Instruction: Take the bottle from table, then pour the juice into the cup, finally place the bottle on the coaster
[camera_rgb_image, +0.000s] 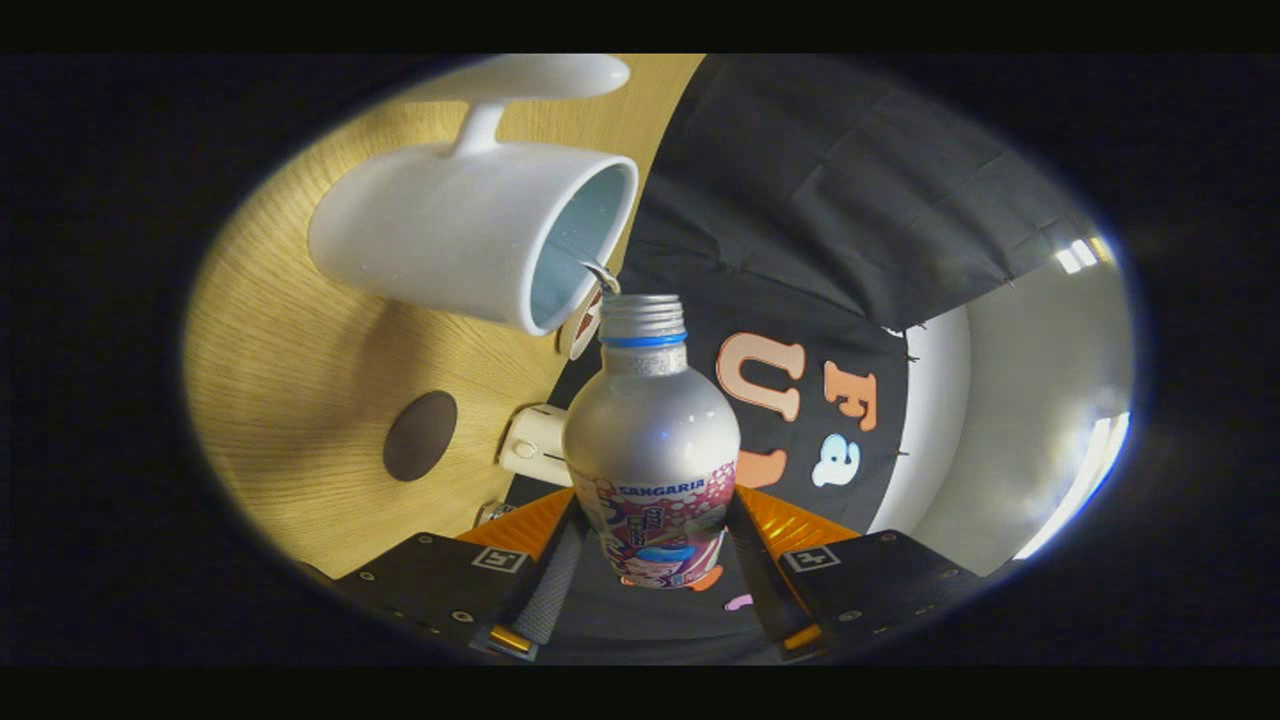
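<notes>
Currently gripper (650, 560) is clamped on the bottle (652, 450), both fingers pressing its lower body, cap off and neck tipped toward the cup (470, 230) just ahead. A thin stream runs from the mouth into the cup, so hold the tilt and increase it slowly, keeping the mouth over the rim. Coaster (420, 435) sits beyond the fingers, off to the left on the table (290, 380); that's my guess for the next stop.

My gripper (650, 560) has both fingers pressed on the bottle (652, 440), which sits between them with its open neck pointing ahead. The cup (470, 230) stands on the table (290, 380) just beyond the neck, its mouth beside the bottle's, and a thin stream passes from neck to cup. The coaster (420, 435) lies on the table, apart from the cup, nearer my fingers
</notes>
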